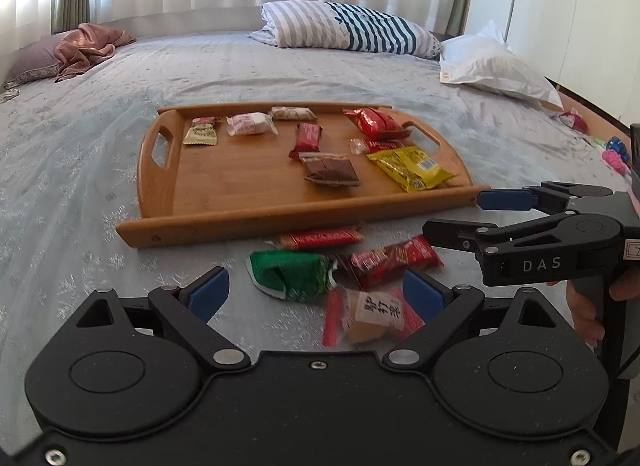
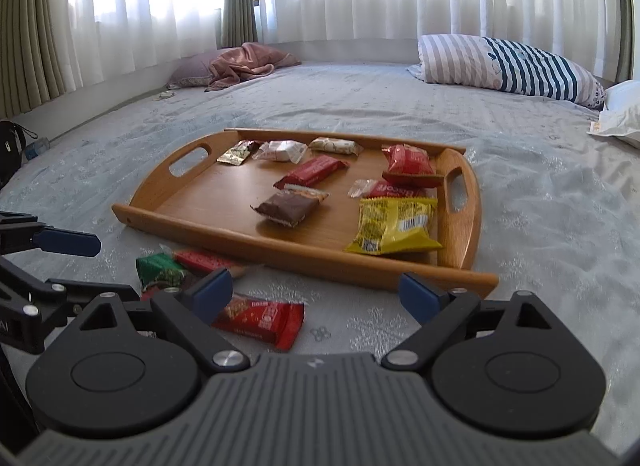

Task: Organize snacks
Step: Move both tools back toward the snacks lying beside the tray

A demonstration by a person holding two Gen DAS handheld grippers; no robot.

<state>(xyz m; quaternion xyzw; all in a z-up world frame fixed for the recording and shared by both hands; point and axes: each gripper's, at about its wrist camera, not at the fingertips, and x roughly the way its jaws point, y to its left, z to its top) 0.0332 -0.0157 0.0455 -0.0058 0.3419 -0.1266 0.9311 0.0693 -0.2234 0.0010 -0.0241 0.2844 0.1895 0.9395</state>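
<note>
Both claws stood spread wide and empty — the left claw hung over loose snacks on the bed: a green packet and red wrapper. At its 12 o'clock lay the wooden tray — the right claw faced it too.

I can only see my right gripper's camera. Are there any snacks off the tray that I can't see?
Observer: Yes, a pale snack in a red-edged wrapper lies just ahead of the open left gripper.
Operator: Any more?
Observer: A small red packet sits far off, beside the white pillow.
Operator: Anything that isn't a snack?
Observer: Small pink and blue things lie near the edge of the bed.
</note>
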